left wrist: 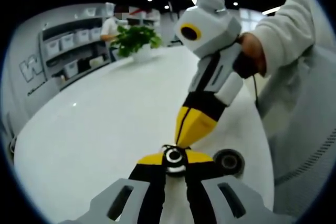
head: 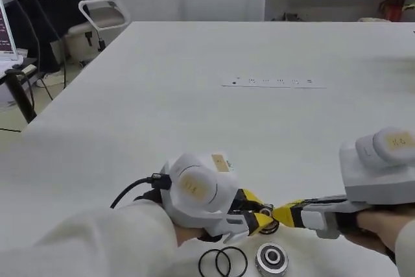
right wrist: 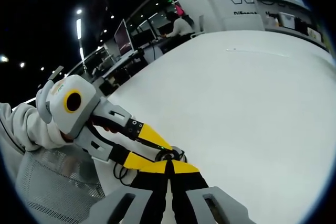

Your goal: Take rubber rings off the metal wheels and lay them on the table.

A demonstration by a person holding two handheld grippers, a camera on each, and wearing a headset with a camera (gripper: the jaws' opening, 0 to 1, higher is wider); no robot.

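wheel in left gripper, right gripper at it — rings nearby

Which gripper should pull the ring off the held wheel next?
Right. The left gripper clamps the wheel; the right gripper, shut, meets its rim, likely placed to peel the ring.

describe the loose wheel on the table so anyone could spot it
On the white table, go to the near edge, just below where the left gripper meets the right gripper. The metal wheel lies flat, right of two thin black rubber rings. It is a silvery disc with a dark centre, lying free, unlike the second wheel the left gripper holds.
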